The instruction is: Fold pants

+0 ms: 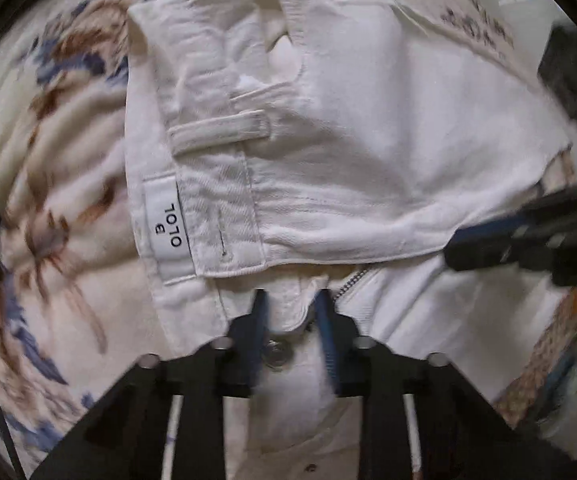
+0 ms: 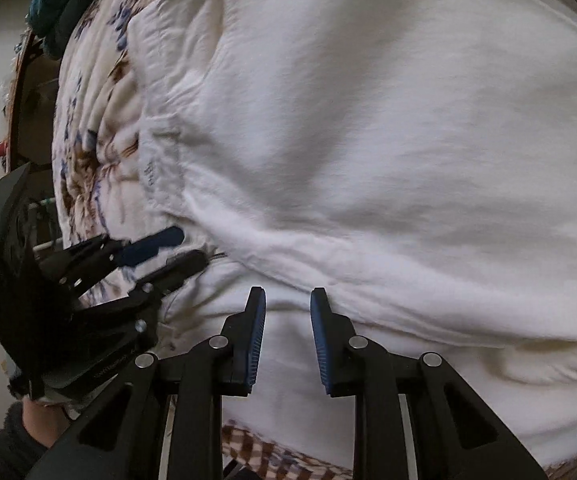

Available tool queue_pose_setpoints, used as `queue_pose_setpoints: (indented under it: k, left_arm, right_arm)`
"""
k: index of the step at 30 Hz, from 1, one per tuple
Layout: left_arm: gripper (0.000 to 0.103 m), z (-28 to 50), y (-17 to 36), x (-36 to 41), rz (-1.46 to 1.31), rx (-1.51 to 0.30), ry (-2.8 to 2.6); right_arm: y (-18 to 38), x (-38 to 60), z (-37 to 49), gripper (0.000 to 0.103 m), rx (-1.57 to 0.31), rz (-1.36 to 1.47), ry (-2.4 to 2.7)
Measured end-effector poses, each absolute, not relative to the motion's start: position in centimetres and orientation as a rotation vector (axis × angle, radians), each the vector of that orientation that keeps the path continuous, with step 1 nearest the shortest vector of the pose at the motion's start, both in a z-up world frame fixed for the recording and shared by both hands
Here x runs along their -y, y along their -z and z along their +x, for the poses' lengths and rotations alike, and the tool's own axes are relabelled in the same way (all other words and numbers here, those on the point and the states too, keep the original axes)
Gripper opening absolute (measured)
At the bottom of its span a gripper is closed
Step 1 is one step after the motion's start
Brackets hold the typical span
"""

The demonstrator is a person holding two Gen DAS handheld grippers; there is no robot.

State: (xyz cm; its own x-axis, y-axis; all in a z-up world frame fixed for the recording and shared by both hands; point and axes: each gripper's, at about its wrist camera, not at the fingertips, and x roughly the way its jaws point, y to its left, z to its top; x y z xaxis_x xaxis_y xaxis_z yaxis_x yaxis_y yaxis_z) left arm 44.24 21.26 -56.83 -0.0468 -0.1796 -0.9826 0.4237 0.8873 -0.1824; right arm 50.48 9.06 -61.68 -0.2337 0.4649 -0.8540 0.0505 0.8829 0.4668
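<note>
I pinch the waistband (image 1: 288,312) of the white pants (image 1: 368,120) with my left gripper (image 1: 290,304). My right gripper (image 2: 287,300) sits spread over the cloth, just right of it; the legs run away to the far side.

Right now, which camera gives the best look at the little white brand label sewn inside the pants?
The left wrist view: the small white woven brand label lies flat inside the waistband of the white cotton pants, and its dark lettering is readable. In the right wrist view no label shows, only the pants' plain outer fabric.
</note>
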Motion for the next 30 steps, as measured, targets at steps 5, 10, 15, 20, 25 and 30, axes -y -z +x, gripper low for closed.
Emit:
queue_pose_setpoints:
  k: [5, 10, 15, 20, 25, 30]
  left_arm:
    - [0.010, 45.2, 56.7, -22.9, 0.191, -1.524, 0.315]
    - [0.012, 46.6, 54.0, -24.1, 0.001, -1.581, 0.328]
    - [0.034, 49.4, 51.4, -28.8, -0.296, -1.567, 0.350]
    - [0.038, 53.9, 55.6, -29.2, -0.356, -1.591, 0.347]
    - [0.038, 56.9, 57.0, -26.5, -0.350, -1.598, 0.410]
    - [0.032, 57.5, 58.1, -26.3, -0.303, -1.602, 0.410]
  right_arm:
    - [60.6, -7.3, 51.6, 0.026, -1.744, 0.395, -0.369]
    - [59.5, -6.7, 51.9, 0.032, -1.737, 0.516, -0.350]
    - [62.3, -5.6, 48.5, 0.038, -1.755, 0.904, -0.234]
    - [66.5, -4.0, 46.3, 0.038, -1.590, 1.348, -0.132]
    - [66.9, -3.5, 45.4, 0.039, -1.371, 1.537, -0.092]
    - [67.5, -5.4, 44.1, 0.039, -1.288, 1.615, -0.139]
